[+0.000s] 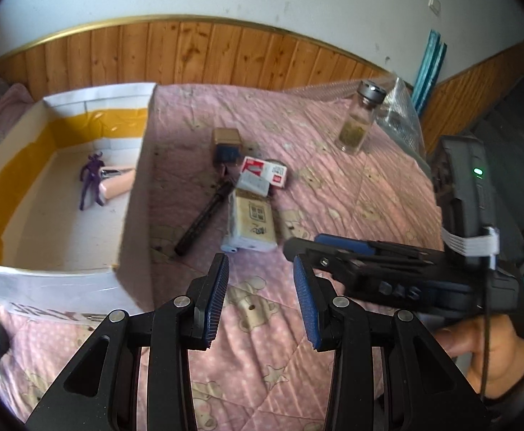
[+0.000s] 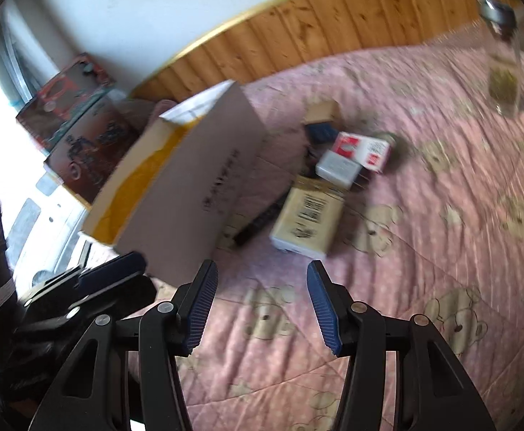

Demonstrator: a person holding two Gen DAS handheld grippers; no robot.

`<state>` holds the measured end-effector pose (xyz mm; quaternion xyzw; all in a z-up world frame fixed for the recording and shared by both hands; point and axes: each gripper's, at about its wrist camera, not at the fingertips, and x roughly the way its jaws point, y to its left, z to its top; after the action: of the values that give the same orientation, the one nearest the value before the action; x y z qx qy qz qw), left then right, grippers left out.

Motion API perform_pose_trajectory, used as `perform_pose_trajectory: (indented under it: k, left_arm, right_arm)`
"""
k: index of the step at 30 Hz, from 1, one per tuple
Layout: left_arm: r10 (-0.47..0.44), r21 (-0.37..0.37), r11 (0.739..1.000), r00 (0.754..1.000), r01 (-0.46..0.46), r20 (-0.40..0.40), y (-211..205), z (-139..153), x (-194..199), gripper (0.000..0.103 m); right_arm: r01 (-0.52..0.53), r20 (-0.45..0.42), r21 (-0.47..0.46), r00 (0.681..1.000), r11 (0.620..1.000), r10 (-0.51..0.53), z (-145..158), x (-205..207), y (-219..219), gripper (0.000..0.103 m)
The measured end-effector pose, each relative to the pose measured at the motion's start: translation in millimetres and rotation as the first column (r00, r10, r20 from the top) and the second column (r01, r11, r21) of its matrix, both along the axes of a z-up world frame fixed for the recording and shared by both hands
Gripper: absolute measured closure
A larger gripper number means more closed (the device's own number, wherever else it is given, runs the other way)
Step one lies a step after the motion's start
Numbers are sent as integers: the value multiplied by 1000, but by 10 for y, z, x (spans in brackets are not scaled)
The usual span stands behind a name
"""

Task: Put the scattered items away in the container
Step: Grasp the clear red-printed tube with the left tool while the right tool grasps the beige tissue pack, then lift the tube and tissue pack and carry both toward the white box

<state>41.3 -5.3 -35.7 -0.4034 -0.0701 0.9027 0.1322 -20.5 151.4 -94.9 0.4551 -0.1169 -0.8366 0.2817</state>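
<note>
the left tool [image 1: 260,287] hangs over a bed covered with a pink quilt [image 1: 333,165] printed with bears, its blue-padded jaws standing apart with nothing between them. the right tool [image 2: 262,301] is likewise spread, empty, above the same quilt; in the left wrist view it reaches in from the right side [image 1: 297,251], with part of a person's hand [image 1: 484,348] behind it.

the container is an open cardboard box [image 1: 132,215] with yellow tape along its inner walls, sitting on the quilt to the left of the scattered items. inside it lie a small purple figurine [image 1: 91,179] and a pale pink tube [image 1: 118,186], touching each other near the box's right wall.

just beside the box, on the quilt, a loose cluster of items waits: a cream-coloured flat pack [image 1: 253,222] nearest the tools, a black pen-like stick [image 1: 204,215] lying diagonally to its left, a small white box [image 1: 254,181] overlapping the pack's far end, a red and white carton [image 1: 265,170] just behind that, and a gold and blue boxed item [image 1: 227,145] farthest back. well apart from them, toward the far right of the bed, a clear glass bottle [image 1: 360,118] with a grey cap stands upright, holding some greenish matter at the bottom. crumpled clear plastic [image 1: 400,115] lies beside it.

the right wrist view is blurred.
</note>
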Motion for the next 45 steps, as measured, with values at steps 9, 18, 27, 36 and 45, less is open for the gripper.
perform_pose_trajectory:
  k: [9,18,27,36,45]
  left_arm:
    - [40,-14,999,995,-39,94,-26,-318,-319,62]
    - [18,-42,999,988,-12,152,121,-639,-781,62]
    - [34,-82,996,984,-20,173,287,-1012,-1212,62]
    - [49,-79,996,985,-37,163,255,-1026,-1341,84]
    - [55,-27,998,982,-50,183,273,-868,-1241,84]
  right_arm:
    - [54,80,75,995,996,-60,-359,-718,-260,23]
    - [89,142,136,984,987,-109,-512,-857,118,51]
    - [176,171,112,966,978,-194,-532,-899,584,50]
    - [132,97,155,984,979,-148,-531,-942,494,50]
    - [101,92,174,989,980,-119,-461,-742,321,51]
